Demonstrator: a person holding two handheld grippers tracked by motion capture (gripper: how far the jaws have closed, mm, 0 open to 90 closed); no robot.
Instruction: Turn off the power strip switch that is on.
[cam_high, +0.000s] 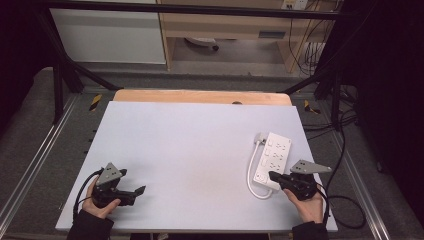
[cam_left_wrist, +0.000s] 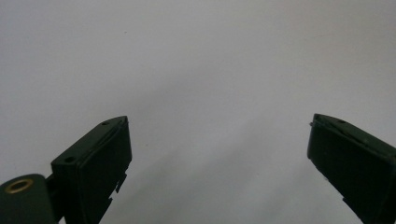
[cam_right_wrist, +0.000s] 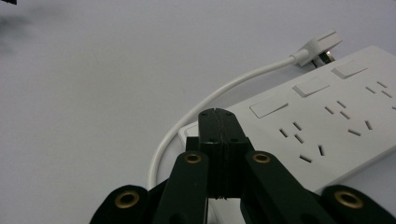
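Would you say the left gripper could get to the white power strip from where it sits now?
Probably yes, though not quickly. The left gripper sits open at the table's near left corner, while the power strip lies far right, beside the shut right gripper. Bare tabletop lies between.

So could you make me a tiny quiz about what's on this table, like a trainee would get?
1. True or false: the left claw is wide open with nothing between its jaws.
2. Which end of the white power strip do the shut tips of the right claw sit over: A) the near end, B) the far end?
3. Fill in: the strip's white cable ends in a ____ lying beside the strip's far end.

Key: 1 true; 2 A; 3 plug.
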